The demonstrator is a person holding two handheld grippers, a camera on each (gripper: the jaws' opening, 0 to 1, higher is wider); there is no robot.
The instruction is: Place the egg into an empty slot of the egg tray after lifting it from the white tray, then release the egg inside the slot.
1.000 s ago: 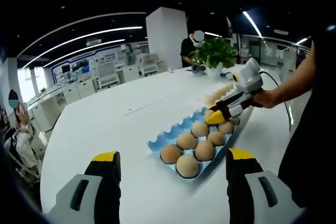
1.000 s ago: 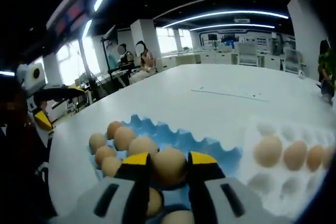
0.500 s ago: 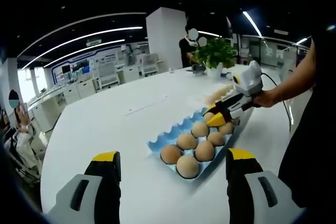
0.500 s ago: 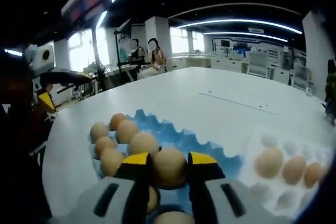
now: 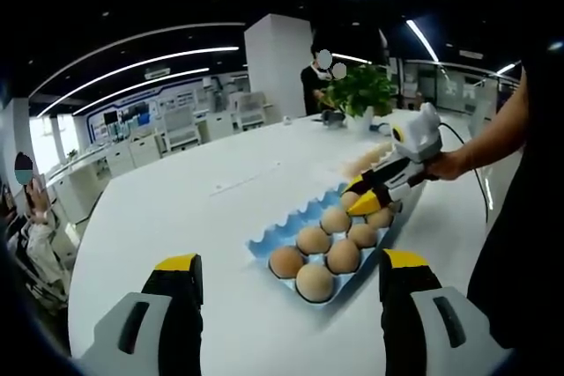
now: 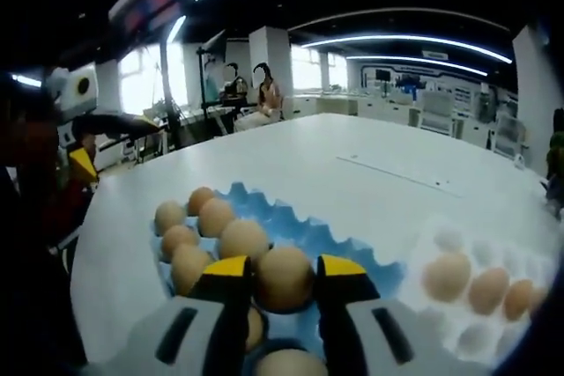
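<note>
In the right gripper view, my right gripper (image 6: 284, 275) is shut on a brown egg (image 6: 283, 276), held just over the blue egg tray (image 6: 300, 225), which holds several eggs. The white tray (image 6: 458, 308) with more eggs lies to the right. In the left gripper view, my left gripper (image 5: 286, 266) stands open with nothing between its fingers, short of the blue egg tray (image 5: 280, 236). The right gripper (image 5: 368, 193) comes in from the right there, over the tray's far end, with the egg (image 5: 351, 199) in its jaws. The white tray (image 5: 367, 158) lies beyond.
Everything rests on a large white table (image 5: 176, 209). A potted green plant (image 5: 359, 90) stands at the table's far end with a person behind it. A person's hand (image 5: 449, 163) holds the right gripper. People sit by windows (image 6: 251, 99) past the table edge.
The right gripper view has shifted slightly, with the held egg staying over the blue tray. The left gripper has not moved.
</note>
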